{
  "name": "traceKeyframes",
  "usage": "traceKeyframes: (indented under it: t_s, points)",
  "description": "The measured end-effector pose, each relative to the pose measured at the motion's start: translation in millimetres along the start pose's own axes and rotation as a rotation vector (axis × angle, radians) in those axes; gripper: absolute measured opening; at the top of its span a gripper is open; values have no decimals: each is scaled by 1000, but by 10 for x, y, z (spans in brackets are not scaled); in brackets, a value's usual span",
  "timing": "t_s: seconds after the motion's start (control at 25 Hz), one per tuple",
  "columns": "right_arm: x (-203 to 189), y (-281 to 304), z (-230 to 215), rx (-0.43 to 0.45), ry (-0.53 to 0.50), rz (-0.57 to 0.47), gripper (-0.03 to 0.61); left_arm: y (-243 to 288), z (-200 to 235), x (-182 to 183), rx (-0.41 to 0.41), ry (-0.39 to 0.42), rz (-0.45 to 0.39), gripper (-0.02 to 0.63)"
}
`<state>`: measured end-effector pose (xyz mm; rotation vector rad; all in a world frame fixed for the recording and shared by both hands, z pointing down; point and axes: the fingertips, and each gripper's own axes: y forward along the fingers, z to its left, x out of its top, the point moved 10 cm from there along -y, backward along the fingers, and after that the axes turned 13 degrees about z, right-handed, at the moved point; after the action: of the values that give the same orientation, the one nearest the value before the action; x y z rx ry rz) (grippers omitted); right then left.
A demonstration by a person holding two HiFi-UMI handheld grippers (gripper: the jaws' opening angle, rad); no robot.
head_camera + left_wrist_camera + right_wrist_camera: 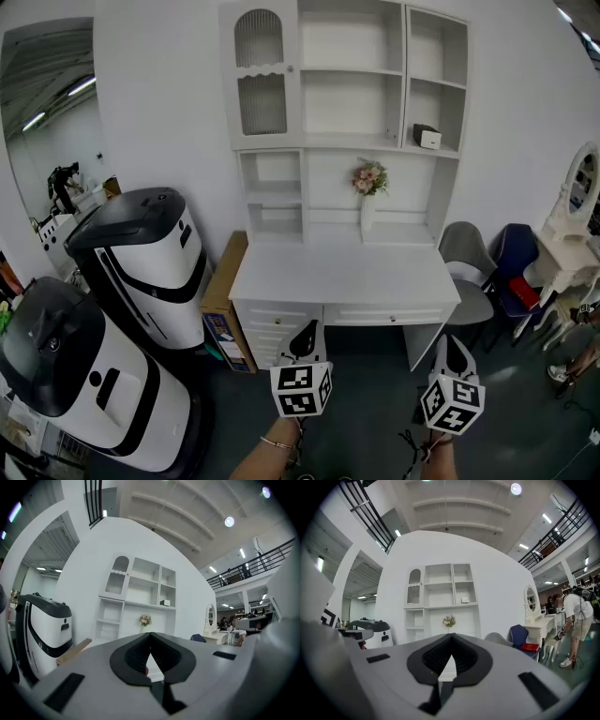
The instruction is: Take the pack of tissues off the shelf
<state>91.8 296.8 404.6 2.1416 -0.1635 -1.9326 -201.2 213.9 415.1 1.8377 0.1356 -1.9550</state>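
The pack of tissues (427,137) lay flat on the shelf (446,153) in the right-hand compartment of the white hutch, at that compartment's left end, above and to the right of the flower vase (368,190). It was a small box with a dark top and a pale face turned out toward the room. Its long axis seemed to run along the shelf from side to side, though it showed too small to be sure.

Both tools were held low in front of the tabletop (337,277), well apart from the pack and pointing level toward the hutch. The left tongs (303,339) had their tips pressed together with nothing between them. The right tongs (454,354) were likewise closed and empty.

Two white and black machines (141,253) stood left of the desk, with a flat brown board (223,281) leaning beside its drawers. A grey chair (466,262) and a blue chair (514,267) stood to the right, near a white dressing table (562,246) with an oval mirror.
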Motion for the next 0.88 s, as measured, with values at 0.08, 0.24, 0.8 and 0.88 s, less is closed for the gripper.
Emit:
traceKeyframes:
  t_s: [0.08, 0.24, 0.8, 0.88]
  points:
    - [4, 1, -10, 1, 0, 1, 3, 0, -29, -4, -2, 4, 0, 15]
    - [16, 8, -16, 5, -1, 2, 3, -2, -57, -3, -3, 5, -1, 15]
    - [-35, -38, -66, 52, 45, -4, 73, -52, -89, -56, 1, -7, 0, 15]
    - [-29, -62, -83, 46, 43, -5, 83, -63, -102, -55, -2, -16, 0, 15]
